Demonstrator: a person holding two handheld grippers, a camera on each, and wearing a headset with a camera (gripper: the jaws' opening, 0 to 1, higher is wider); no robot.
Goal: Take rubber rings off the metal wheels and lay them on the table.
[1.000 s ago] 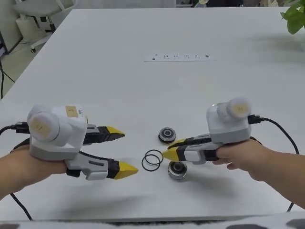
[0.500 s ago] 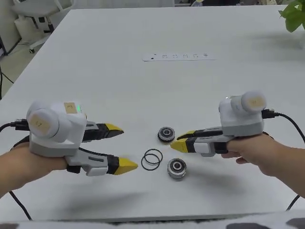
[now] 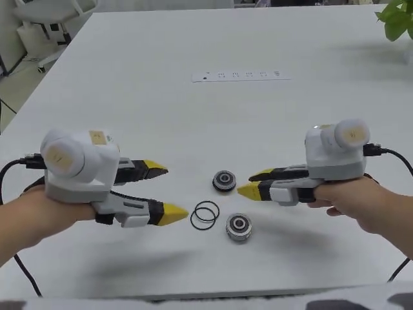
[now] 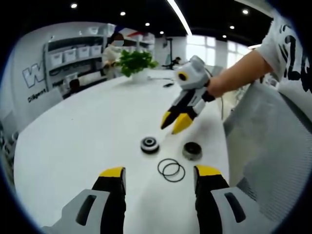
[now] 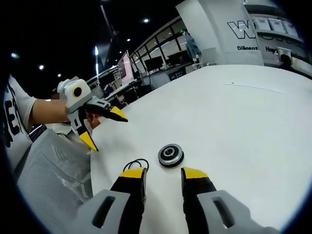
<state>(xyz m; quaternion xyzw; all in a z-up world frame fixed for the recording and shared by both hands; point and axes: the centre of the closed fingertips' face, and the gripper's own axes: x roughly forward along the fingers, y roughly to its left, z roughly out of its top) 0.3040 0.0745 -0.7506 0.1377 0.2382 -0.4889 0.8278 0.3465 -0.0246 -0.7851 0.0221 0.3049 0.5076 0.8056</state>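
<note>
Hovering over the table [image 3: 193, 129], left gripper [image 3: 169, 192] spread wide, right gripper [image 3: 251, 183] a little apart, both empty, near two rubber rings [image 3: 205, 215] lying beside two metal wheels [image 3: 224, 181].

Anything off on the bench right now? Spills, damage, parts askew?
Nothing stands out. The two rubber rings lie flat on the table, overlapping each other, next to the far wheel and near wheel. The left claw and right claw hover open and empty.
</note>
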